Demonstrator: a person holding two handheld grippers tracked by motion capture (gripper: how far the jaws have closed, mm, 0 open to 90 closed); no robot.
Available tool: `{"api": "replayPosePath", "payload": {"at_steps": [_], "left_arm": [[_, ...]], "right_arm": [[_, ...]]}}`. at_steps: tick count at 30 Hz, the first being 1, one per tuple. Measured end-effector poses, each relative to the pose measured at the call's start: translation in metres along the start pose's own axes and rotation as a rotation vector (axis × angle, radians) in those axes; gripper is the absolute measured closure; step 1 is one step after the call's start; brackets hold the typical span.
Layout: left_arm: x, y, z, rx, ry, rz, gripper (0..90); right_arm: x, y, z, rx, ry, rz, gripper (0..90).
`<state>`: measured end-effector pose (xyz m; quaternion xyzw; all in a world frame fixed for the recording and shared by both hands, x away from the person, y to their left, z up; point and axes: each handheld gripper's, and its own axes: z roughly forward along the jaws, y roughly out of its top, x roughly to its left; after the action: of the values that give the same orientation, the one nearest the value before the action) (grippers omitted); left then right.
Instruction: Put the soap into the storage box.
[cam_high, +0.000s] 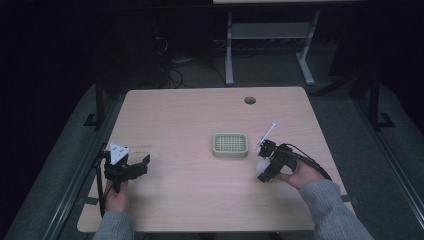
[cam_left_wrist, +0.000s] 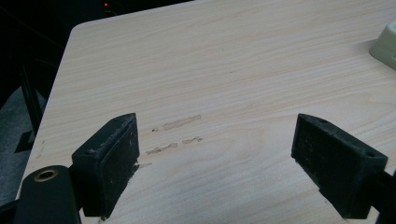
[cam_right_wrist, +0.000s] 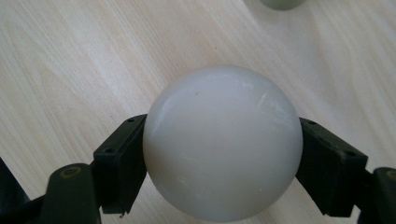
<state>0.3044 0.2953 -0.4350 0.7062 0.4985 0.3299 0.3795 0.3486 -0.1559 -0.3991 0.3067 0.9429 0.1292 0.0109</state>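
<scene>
A smooth white ball (cam_right_wrist: 222, 142) sits between the two black jaws of my right gripper (cam_right_wrist: 223, 163), which is shut on it just above the wooden table. From the high view the ball (cam_high: 261, 165) shows as a pale round shape at the right gripper (cam_high: 265, 162), a little right of a small pale green grid tray (cam_high: 230, 144). My left gripper (cam_high: 142, 165) rests near the table's left edge; its jaws stand wide apart over bare wood (cam_left_wrist: 215, 154) with nothing between them.
The green tray's corner (cam_left_wrist: 385, 44) shows at the far right of the left gripper view. A round cable hole (cam_high: 249, 100) is near the table's back edge. A thin white rod (cam_high: 266, 135) sticks up from the right gripper. Another table's legs (cam_high: 270, 45) stand behind.
</scene>
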Motion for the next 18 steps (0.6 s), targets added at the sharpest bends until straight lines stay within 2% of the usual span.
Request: {"api": "replayPosePath", "payload": {"at_steps": [18], "left_arm": [[-0.002,0.0,0.001,-0.001,-0.011,0.004,14.8]], "right_arm": [[-0.008,0.027,-0.012,-0.015,0.016,-0.021,22.9]]}}
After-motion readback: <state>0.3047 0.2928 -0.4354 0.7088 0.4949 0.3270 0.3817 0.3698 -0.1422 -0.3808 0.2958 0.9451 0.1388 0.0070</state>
